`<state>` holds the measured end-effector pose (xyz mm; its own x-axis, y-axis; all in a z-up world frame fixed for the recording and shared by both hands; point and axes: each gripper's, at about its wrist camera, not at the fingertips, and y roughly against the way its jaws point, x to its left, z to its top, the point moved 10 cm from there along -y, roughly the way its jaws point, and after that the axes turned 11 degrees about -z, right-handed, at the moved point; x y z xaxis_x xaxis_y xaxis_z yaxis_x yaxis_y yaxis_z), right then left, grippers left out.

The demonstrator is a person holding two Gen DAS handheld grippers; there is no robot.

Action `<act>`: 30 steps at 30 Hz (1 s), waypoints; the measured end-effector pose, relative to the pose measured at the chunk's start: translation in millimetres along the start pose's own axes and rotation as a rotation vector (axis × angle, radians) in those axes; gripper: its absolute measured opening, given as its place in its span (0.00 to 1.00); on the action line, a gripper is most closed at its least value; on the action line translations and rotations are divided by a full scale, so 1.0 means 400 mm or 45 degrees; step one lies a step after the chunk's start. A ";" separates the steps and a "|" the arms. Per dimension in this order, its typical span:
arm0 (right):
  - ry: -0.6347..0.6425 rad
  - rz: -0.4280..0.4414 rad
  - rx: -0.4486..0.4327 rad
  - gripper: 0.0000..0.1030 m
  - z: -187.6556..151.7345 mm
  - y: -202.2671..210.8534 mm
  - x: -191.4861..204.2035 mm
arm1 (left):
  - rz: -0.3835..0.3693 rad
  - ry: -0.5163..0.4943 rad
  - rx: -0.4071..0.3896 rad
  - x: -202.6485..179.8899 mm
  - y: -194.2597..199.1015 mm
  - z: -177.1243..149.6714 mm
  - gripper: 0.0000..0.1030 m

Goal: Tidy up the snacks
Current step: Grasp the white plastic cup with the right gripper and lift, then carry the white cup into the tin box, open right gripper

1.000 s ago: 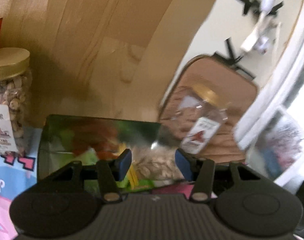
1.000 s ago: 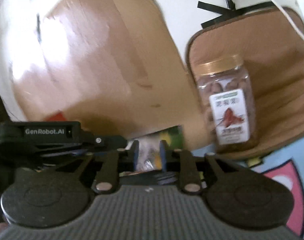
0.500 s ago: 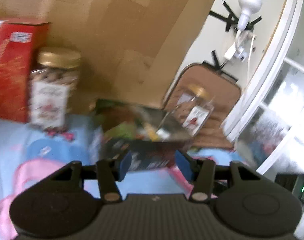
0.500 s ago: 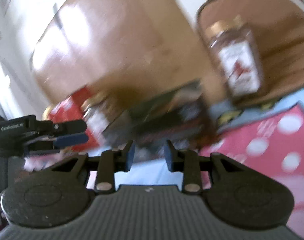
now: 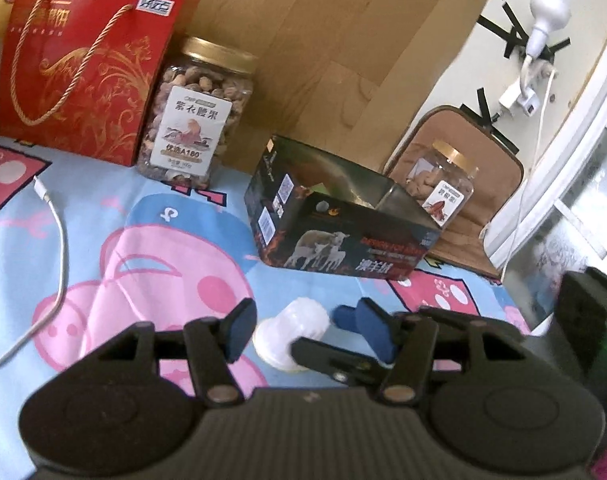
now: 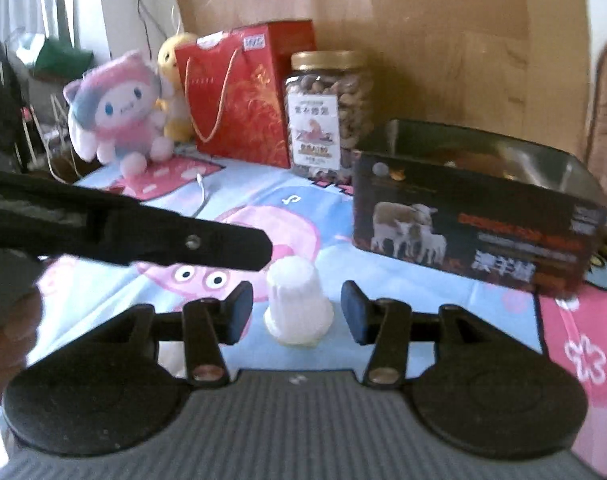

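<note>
A black snack box (image 5: 335, 216) with sheep on its side stands on the cartoon blanket; it also shows in the right wrist view (image 6: 475, 204). A gold-lidded nut jar (image 5: 195, 116) (image 6: 329, 112) stands beside a red gift bag (image 5: 79, 60) (image 6: 239, 92). A second nut jar (image 5: 443, 184) stands on a brown cushion. A small white ridged cup (image 5: 291, 332) (image 6: 297, 304) lies close in front. My left gripper (image 5: 307, 330) is open and empty, the cup between its fingers. My right gripper (image 6: 297, 312) is open around the cup without touching it.
A white cable (image 5: 55, 240) lies on the blanket at left. Plush toys (image 6: 119, 116) sit beside the gift bag. A wooden panel (image 5: 343, 40) backs the snacks. The left gripper's body (image 6: 123, 232) crosses the right wrist view at left.
Both grippers let go of the black box and pulled back from it. The box now stands on the blanket. Both grippers are low at the white cup, and the right jaws have opened wider.
</note>
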<state>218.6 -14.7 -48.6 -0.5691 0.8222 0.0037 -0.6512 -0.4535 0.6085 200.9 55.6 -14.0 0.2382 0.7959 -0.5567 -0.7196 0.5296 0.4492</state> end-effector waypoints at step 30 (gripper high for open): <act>-0.463 -0.102 -0.035 0.41 -0.143 0.073 -0.239 | -0.160 0.031 0.245 -0.115 -0.244 -0.047 0.37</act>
<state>225.1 -126.2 -76.7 -0.3036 0.9217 0.2415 -0.7026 -0.3878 0.5966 247.6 -38.2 -45.4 0.3006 0.7139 -0.6324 -0.5471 0.6722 0.4988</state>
